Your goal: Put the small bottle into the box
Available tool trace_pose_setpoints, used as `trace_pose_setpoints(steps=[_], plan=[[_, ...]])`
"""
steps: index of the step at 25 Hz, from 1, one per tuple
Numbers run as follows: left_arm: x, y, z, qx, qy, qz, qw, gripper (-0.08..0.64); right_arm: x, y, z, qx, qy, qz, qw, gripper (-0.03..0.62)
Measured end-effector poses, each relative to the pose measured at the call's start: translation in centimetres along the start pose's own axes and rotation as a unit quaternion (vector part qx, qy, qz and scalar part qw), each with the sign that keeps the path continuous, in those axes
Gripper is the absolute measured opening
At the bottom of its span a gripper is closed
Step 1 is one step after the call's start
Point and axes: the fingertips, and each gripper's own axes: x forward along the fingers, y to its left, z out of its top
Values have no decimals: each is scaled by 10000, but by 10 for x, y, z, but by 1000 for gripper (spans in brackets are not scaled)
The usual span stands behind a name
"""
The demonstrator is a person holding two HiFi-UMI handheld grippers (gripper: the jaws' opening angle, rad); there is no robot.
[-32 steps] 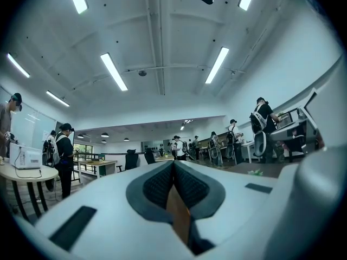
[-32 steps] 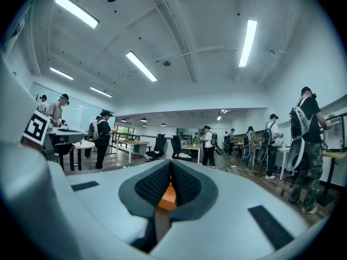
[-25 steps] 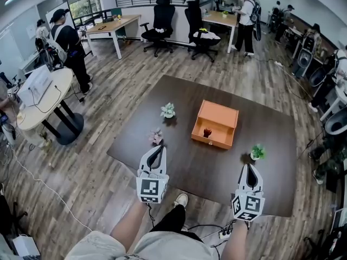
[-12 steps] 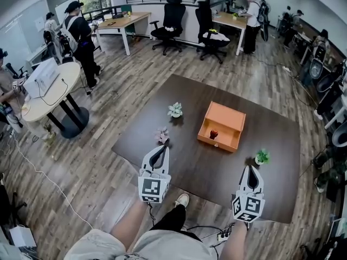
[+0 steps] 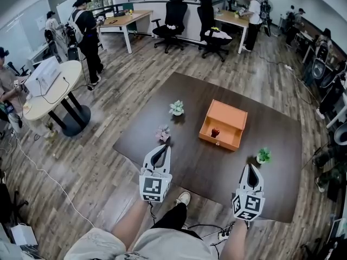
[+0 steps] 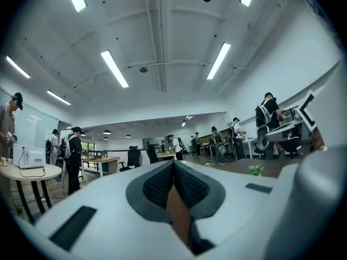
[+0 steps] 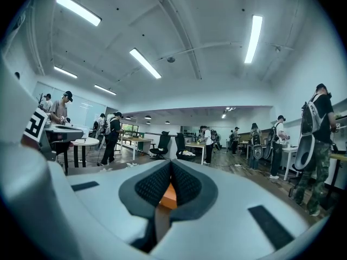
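Observation:
An orange box (image 5: 226, 121) lies open-topped on the dark brown table (image 5: 190, 161), past its middle. A small dark red bottle (image 5: 215, 132) stands inside the box near its front wall. My left gripper (image 5: 160, 149) hovers over the table's near left part, jaws shut with nothing between them, close to a pink potted plant (image 5: 162, 132). Over the near right part, my right gripper (image 5: 251, 168) is shut and empty too. In the left gripper view the gripper (image 6: 173, 167) points level across the room. A sliver of the orange box (image 7: 168, 195) shows behind the right gripper (image 7: 171, 167).
A small green-white plant (image 5: 176, 108) stands left of the box, and another green plant (image 5: 263, 155) sits near my right gripper. A round white table (image 5: 46, 93) and people stand at the left. Desks and office chairs (image 5: 174, 18) fill the back.
The head view has shifted, so the table and box sit slightly further right in the frame. Both grippers stay shut in about the same place. A person at the left has walked on.

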Motion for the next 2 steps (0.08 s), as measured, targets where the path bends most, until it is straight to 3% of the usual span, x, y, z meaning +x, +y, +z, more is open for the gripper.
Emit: trace_pose_setpoints(steps=[2], plan=[[1,1,-1,7,-3,14,10000,3,2,1,-1,-9,-4,31,10000,0]])
